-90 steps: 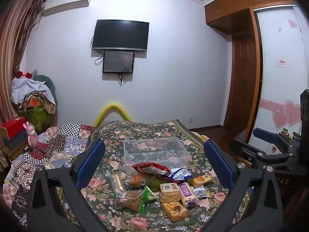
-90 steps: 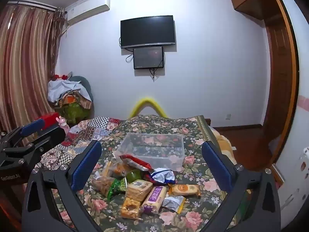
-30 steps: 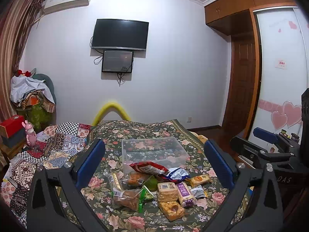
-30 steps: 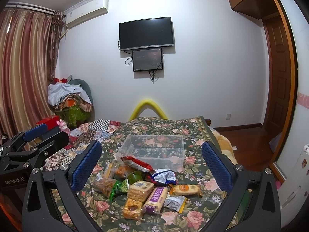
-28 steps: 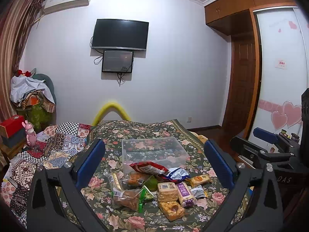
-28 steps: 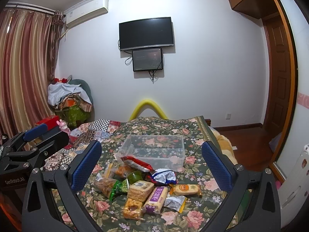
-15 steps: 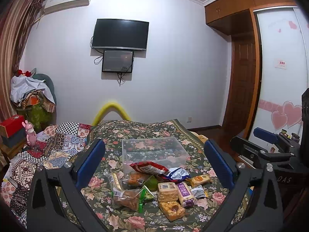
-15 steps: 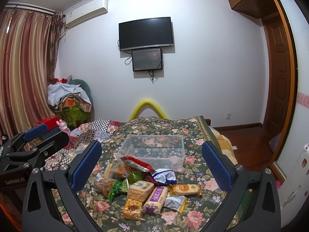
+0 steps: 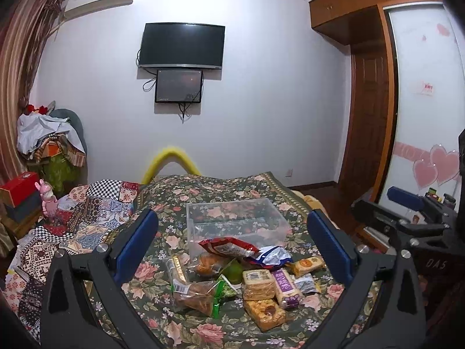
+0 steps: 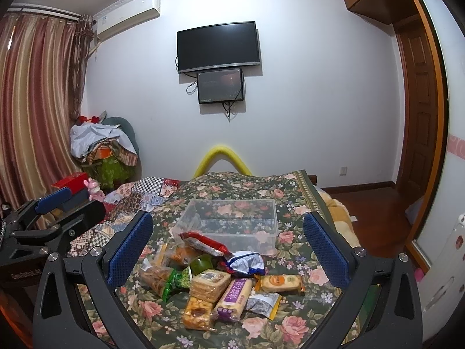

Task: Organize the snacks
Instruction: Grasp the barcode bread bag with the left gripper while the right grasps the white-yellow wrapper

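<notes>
Left tongs [image 9: 232, 242]: spread wide, holding nothing.
Right tongs [image 10: 228, 242]: spread wide, holding nothing.
Snacks [image 10: 221, 282]: heaped on the bed [image 10: 290, 325], ahead between both tongs.
Clear bin [image 9: 237, 221]: just beyond the heap.

I count one clear plastic box [image 10: 229, 221] on the floral bedspread [image 10: 293, 325], and roughly ten snack packets [image 10: 209, 283] piled just before it, though overlaps blur the tally. On the wall I count two dark screens [image 10: 218, 46].
</notes>
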A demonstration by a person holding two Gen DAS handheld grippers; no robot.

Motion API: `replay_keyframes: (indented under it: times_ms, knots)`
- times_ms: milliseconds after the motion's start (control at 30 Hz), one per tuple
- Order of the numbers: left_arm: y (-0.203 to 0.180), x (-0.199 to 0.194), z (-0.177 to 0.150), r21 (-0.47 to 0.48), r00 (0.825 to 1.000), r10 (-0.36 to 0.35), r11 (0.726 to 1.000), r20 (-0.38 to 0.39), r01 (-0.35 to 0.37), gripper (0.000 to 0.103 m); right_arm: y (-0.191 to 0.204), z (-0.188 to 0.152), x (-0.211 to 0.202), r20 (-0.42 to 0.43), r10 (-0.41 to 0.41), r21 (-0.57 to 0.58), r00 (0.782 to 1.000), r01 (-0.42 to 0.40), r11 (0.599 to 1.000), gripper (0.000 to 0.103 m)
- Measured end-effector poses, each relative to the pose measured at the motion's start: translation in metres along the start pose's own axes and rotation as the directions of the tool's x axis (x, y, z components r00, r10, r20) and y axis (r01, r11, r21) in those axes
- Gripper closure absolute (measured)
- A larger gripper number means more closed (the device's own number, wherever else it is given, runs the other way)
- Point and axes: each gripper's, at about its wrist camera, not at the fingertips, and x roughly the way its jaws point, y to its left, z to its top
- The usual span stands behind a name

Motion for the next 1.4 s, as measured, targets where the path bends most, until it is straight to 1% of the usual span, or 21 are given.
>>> replay_keyframes:
  times_ms: [100, 233, 333, 433, 567, 733, 833, 967, 1067, 1233, 1300, 1400]
  knots:
    - [0.004, 0.007, -0.005, 0.004, 1.000, 0.005, 1.000, -0.025, -0.005, 0.000, -0.005, -0.002, 0.006, -0.019, -0.011, 0.005, 1.000, 0.011, 1.000, 0.000]
    - [0.012, 0.025, -0.016, 0.007, 0.997, 0.003, 1.000, -0.083, -0.003, 0.000, -0.017, -0.011, 0.021, -0.077, -0.028, 0.018, 0.997, 0.029, 0.999, 0.000]
    - [0.018, 0.042, -0.026, 0.005, 0.989, -0.008, 1.000, -0.149, 0.008, 0.000, -0.028, -0.023, 0.035, -0.134, -0.042, 0.020, 0.990, 0.045, 0.999, 0.000]
    - [0.027, 0.058, -0.040, -0.005, 0.977, -0.007, 1.000, -0.212, 0.006, 0.000, -0.037, -0.035, 0.048, -0.195, -0.054, 0.016, 0.979, 0.058, 0.998, 0.000]
    - [0.042, 0.082, -0.060, -0.025, 0.954, 0.002, 1.000, -0.301, -0.010, 0.000, -0.050, -0.052, 0.065, -0.281, -0.062, 0.020, 0.958, 0.070, 0.997, 0.001]
    - [0.057, 0.109, -0.086, -0.041, 0.920, -0.002, 0.999, -0.391, -0.016, 0.000, -0.066, -0.070, 0.083, -0.381, -0.060, 0.040, 0.923, 0.081, 0.996, 0.007]
    - [0.063, 0.124, -0.101, -0.044, 0.896, -0.005, 0.999, -0.444, -0.016, 0.000, -0.075, -0.083, 0.098, -0.439, -0.055, 0.053, 0.897, 0.087, 0.995, 0.010]
    - [0.074, 0.148, -0.119, -0.083, 0.860, -0.017, 0.996, -0.509, -0.029, 0.000, -0.084, -0.098, 0.115, -0.503, -0.035, 0.076, 0.864, 0.084, 0.994, 0.017]
    - [0.080, 0.163, -0.130, -0.101, 0.843, -0.023, 0.994, -0.538, -0.037, 0.000, -0.088, -0.107, 0.126, -0.534, -0.014, 0.099, 0.845, 0.079, 0.992, 0.019]
    - [0.082, 0.184, -0.147, -0.104, 0.805, -0.034, 0.994, -0.592, -0.035, 0.000, -0.089, -0.118, 0.140, -0.576, 0.025, 0.122, 0.817, 0.056, 0.991, 0.019]
    - [0.082, 0.190, -0.154, -0.105, 0.794, -0.038, 0.994, -0.607, -0.032, 0.000, -0.086, -0.124, 0.144, -0.593, 0.027, 0.114, 0.805, 0.051, 0.992, 0.019]
    - [0.083, 0.199, -0.161, -0.111, 0.789, -0.039, 0.993, -0.614, -0.037, 0.000, -0.084, -0.129, 0.152, -0.616, 0.021, 0.101, 0.788, 0.052, 0.994, 0.020]
